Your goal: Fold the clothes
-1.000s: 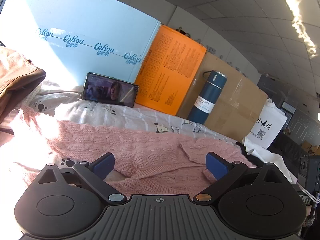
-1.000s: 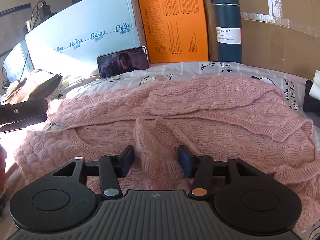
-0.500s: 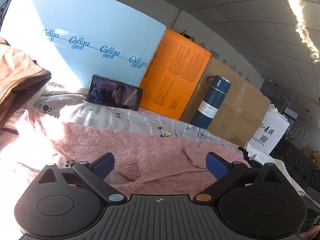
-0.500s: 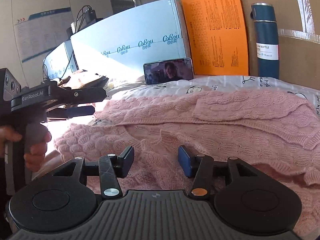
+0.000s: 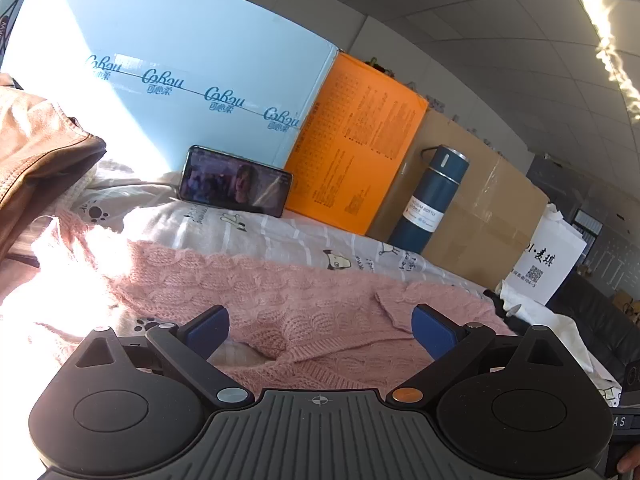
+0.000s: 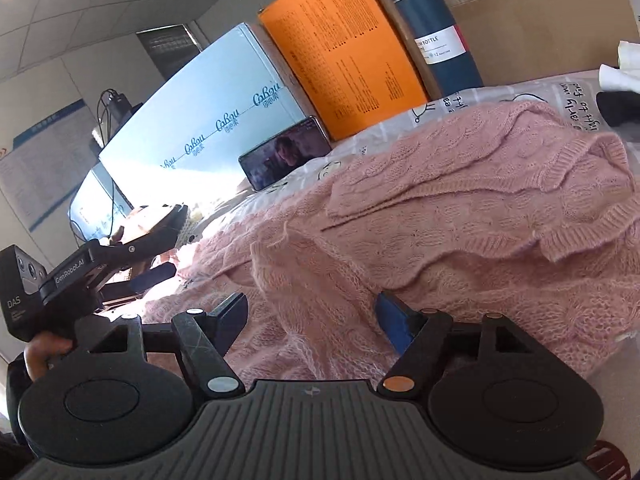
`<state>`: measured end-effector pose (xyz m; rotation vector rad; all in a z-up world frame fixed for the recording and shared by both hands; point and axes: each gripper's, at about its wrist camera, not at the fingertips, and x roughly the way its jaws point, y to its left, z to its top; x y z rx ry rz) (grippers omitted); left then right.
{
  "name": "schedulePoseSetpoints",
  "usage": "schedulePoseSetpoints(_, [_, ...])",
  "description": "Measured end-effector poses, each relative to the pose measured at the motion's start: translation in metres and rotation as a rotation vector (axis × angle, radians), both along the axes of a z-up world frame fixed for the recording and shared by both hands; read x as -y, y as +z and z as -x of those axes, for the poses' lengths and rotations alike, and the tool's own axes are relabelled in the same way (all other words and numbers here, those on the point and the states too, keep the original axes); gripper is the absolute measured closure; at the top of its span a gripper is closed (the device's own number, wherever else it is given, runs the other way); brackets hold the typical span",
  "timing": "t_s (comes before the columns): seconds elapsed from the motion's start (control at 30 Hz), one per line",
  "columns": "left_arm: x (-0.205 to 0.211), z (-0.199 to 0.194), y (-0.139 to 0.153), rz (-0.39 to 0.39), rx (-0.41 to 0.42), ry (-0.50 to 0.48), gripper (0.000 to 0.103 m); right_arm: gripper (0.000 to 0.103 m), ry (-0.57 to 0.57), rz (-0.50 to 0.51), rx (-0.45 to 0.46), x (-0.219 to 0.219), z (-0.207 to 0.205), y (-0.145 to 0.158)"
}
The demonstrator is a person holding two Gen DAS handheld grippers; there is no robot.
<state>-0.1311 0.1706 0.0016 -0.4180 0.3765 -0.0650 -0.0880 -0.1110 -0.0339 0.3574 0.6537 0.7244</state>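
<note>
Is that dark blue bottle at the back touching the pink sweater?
Apart. In the left wrist view, a strip of printed bedsheet lies bare between the blue bottle and the pink sweater.

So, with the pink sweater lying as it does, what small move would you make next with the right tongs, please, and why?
Probably draw the right tongs back off the sweater. Their jaws have just been opening; a ridge of knit stands between the pads unpressed, so it looks released. The left tongs are open over the sweater too.
</note>
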Motion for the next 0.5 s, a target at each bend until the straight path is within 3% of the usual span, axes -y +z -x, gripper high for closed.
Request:
schedulePoseSetpoints(0.13, [0.0,0.002,0.001,0.005,0.01,-0.004,0.003,0.025,0.002,-0.074,0.053,0.008,0.007,0.001])
schedulePoseSetpoints(0.27, [0.0,0.002,0.001,0.007,0.017,0.001,0.003,0.013,-0.093,-0.137,0.119,0.021,0.014,0.006])
schedulePoseSetpoints(0.37, [-0.002,0.003,0.0,0.011,0.029,0.012,0.003,0.011,-0.193,-0.132,0.131,0.03,0.018,0.007])
schedulePoseSetpoints(0.5, [-0.002,0.008,0.002,0.003,0.064,0.037,0.003,0.0,-0.296,-0.096,0.193,0.046,0.04,0.01])
